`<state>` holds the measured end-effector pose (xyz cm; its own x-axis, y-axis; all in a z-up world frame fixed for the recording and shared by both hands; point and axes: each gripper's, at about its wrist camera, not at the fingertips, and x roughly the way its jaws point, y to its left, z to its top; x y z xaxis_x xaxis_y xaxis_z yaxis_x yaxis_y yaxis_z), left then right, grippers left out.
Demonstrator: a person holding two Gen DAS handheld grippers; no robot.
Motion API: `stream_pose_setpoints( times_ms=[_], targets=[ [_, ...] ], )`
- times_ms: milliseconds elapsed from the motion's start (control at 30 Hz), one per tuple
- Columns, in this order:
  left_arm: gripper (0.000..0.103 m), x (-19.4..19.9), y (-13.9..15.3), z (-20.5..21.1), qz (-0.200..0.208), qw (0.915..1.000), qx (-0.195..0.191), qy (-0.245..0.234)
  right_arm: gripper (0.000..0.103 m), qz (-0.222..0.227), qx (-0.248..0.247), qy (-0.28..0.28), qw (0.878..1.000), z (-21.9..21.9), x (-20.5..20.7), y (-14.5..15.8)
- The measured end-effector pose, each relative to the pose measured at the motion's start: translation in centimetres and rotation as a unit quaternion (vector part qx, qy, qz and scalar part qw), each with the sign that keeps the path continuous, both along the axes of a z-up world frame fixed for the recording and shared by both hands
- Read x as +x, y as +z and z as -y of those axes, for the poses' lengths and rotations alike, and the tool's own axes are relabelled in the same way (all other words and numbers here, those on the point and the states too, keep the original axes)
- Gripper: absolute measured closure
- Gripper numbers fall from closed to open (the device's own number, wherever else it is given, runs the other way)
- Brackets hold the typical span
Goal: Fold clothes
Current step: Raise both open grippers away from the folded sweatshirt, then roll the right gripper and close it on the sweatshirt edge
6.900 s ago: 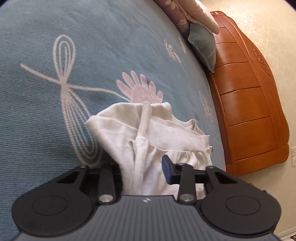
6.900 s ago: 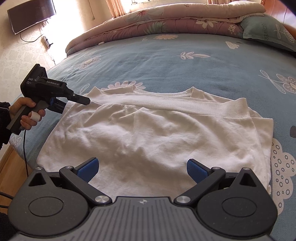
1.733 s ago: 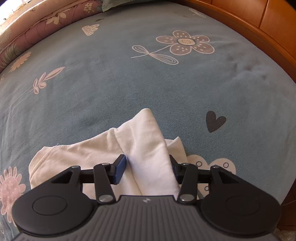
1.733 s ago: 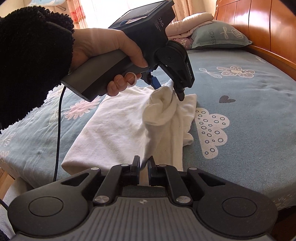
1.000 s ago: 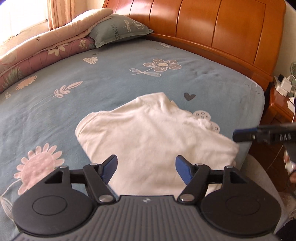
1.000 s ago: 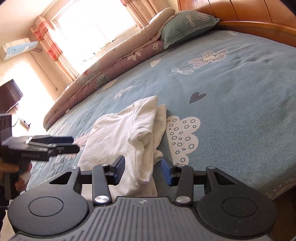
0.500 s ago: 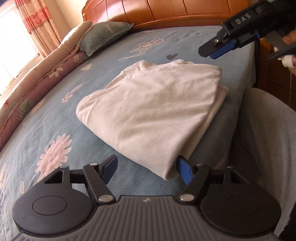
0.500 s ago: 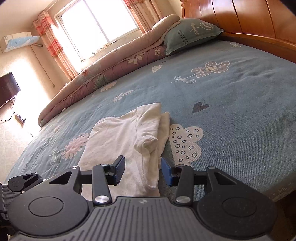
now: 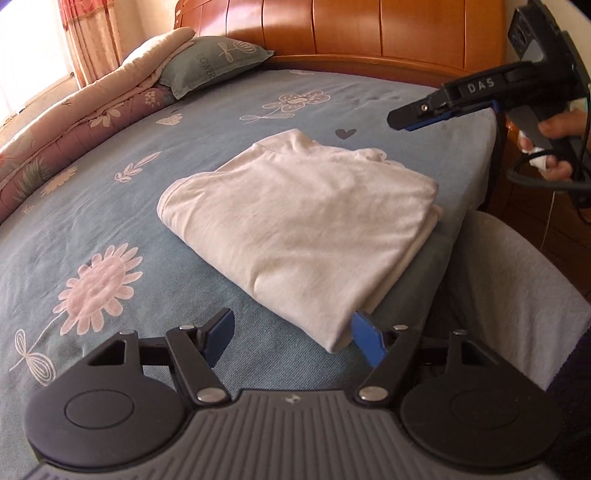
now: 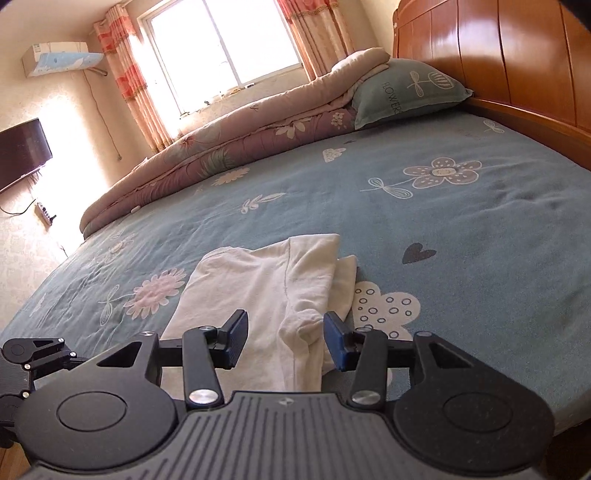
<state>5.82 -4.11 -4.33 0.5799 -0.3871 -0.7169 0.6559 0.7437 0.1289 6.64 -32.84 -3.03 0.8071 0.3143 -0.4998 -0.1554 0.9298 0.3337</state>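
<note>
A white shirt (image 9: 295, 221) lies folded into a thick rectangle on the blue flowered bed sheet (image 9: 110, 206), close to the bed's near edge. My left gripper (image 9: 291, 338) is open, hovering just short of the shirt's near corner, with nothing gripped. In the left wrist view my right gripper (image 9: 410, 118) hangs above the bed's far right corner, held by a hand (image 9: 554, 147). In the right wrist view the right gripper (image 10: 286, 336) is open over the shirt's (image 10: 258, 291) bunched end; its pads do not press the cloth.
A rolled quilt (image 10: 240, 144) and a green pillow (image 10: 406, 92) line the bed's far side under a window. A wooden headboard (image 9: 369, 29) stands behind. A grey trouser leg (image 9: 517, 288) is beside the bed edge. Part of the left gripper's body (image 10: 33, 354) shows low left.
The shirt went from spread flat to folded, and both grippers let go of it. Lately both have drawn back from it; the right gripper has risen and rolled slightly.
</note>
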Motion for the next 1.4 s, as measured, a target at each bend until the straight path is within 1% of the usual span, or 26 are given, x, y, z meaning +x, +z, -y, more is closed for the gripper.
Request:
stream_pose_setpoints(
  times_ms=[67, 100, 133, 167, 200, 300, 333, 367, 400, 467, 567, 600, 667, 733, 833, 900, 967, 1000, 1033, 1133, 1233, 1267, 1300, 1333, 1367, 1400],
  targets=[
    [0.03, 1.6, 1.4, -1.1, 0.002, 0.9993, -0.016, 0.034, 0.056, 0.006, -0.009, 0.025, 1.0, -1.2, 1.5, 0.0],
    [0.03, 2.7, 2.1, -1.7, 0.001, 0.9981, -0.028, 0.055, 0.065, 0.004, -0.01, 0.036, 0.999, -1.8, 2.2, -0.1],
    [0.03, 3.6, 2.7, -2.2, 0.001, 0.9967, -0.041, 0.071, 0.071, 0.0, -0.01, 0.048, 0.999, -2.5, 3.2, -0.5],
    [0.03, 4.5, 3.1, -2.5, 0.001, 0.995, -0.053, 0.084, 0.075, -0.01, -0.019, 0.051, 0.998, -2.9, 3.7, -1.1],
    [0.03, 5.1, 3.4, -2.6, 0.0, 0.9938, -0.064, 0.09, 0.076, -0.022, -0.031, 0.051, 0.998, -3.3, 4.0, -1.8],
    [0.029, 6.5, 3.5, -2.0, -0.008, 0.9922, -0.087, 0.089, 0.077, -0.062, -0.065, 0.046, 0.995, -3.9, 4.4, -4.0],
    [0.029, 6.9, 3.4, -1.6, -0.01, 0.992, -0.094, 0.084, 0.081, -0.08, -0.063, 0.04, 0.994, -3.4, 3.9, -5.0],
    [0.029, 7.2, 2.9, -1.1, -0.017, 0.9919, -0.099, 0.077, 0.084, -0.092, -0.048, 0.038, 0.994, -2.7, 3.1, -5.9],
    [0.029, 7.5, 2.4, -0.6, -0.025, 0.9918, -0.105, 0.069, 0.085, -0.095, -0.033, 0.039, 0.994, -2.2, 2.4, -6.0],
    [0.029, 8.2, 1.2, 0.6, -0.041, 0.9914, -0.109, 0.059, 0.083, -0.096, -0.002, 0.042, 0.995, -1.2, 1.1, -5.9],
    [0.029, 9.1, -0.2, 2.2, -0.057, 0.9895, -0.122, 0.053, 0.079, -0.059, 0.028, 0.034, 0.997, 0.2, 0.8, -3.8],
    [0.029, 9.4, -0.4, 2.6, -0.063, 0.9882, -0.13, 0.051, 0.073, -0.05, 0.036, 0.026, 0.998, 0.6, 1.4, -3.2],
    [0.029, 10.0, -1.2, 3.1, -0.078, 0.9848, -0.145, 0.054, 0.065, -0.04, 0.036, 0.009, 0.999, 1.3, 3.3, -2.6],
    [0.029, 10.6, -2.0, 3.3, -0.091, 0.9824, -0.151, 0.062, 0.063, -0.047, 0.049, -0.002, 0.998, 1.9, 5.6, -3.3],
    [0.029, 11.0, -2.8, 3.1, -0.107, 0.9781, -0.162, 0.074, 0.063, -0.077, 0.082, -0.02, 0.993, 2.5, 8.6, -5.7],
    [0.029, 11.0, -2.8, 2.9, -0.11, 0.9767, -0.168, 0.075, 0.063, -0.092, 0.108, -0.026, 0.99, 2.7, 9.8, -7.1],
    [0.029, 11.0, -2.8, 2.8, -0.111, 0.9774, -0.166, 0.071, 0.064, -0.076, 0.115, -0.022, 0.99, 2.2, 9.7, -7.2],
    [0.028, 11.0, -2.8, 2.8, -0.11, 0.9778, -0.164, 0.069, 0.067, -0.065, 0.103, -0.017, 0.992, 1.6, 9.5, -6.9],
    [0.028, 11.0, -2.8, 2.8, -0.111, 0.9781, -0.162, 0.068, 0.067, -0.053, 0.089, -0.011, 0.995, 1.0, 9.2, -6.5],
    [0.028, 10.9, -3.0, 3.0, -0.111, 0.9791, -0.157, 0.066, 0.067, -0.015, -0.006, 0.004, 1.0, -1.9, 8.3, -5.2],
    [0.024, 10.9, -3.1, 3.2, -0.111, 0.9802, -0.152, 0.061, 0.067, 0.017, -0.104, 0.018, 0.994, -4.9, 7.4, -4.7],
    [0.024, 11.0, -3.1, 3.3, -0.112, 0.9804, -0.15, 0.06, 0.064, 0.022, -0.125, 0.024, 0.992, -5.6, 7.3, -4.7],
    [0.024, 11.0, -3.1, 3.4, -0.112, 0.9807, -0.148, 0.06, 0.06, 0.021, -0.122, 0.022, 0.992, -5.5, 7.4, -4.7],
    [0.024, 11.0, -3.0, 3.4, -0.113, 0.9809, -0.146, 0.06, 0.059, 0.017, -0.114, 0.019, 0.993, -5.3, 7.5, -4.7],
    [0.024, 11.1, -3.0, 3.5, -0.114, 0.981, -0.145, 0.06, 0.057, 0.014, -0.106, 0.016, 0.994, -5.1, 7.7, -4.8],
    [0.024, 11.1, -2.9, 3.5, -0.115, 0.981, -0.144, 0.06, 0.054, 0.004, -0.071, 0.01, 0.997, -4.0, 8.0, -4.9]
  ],
)
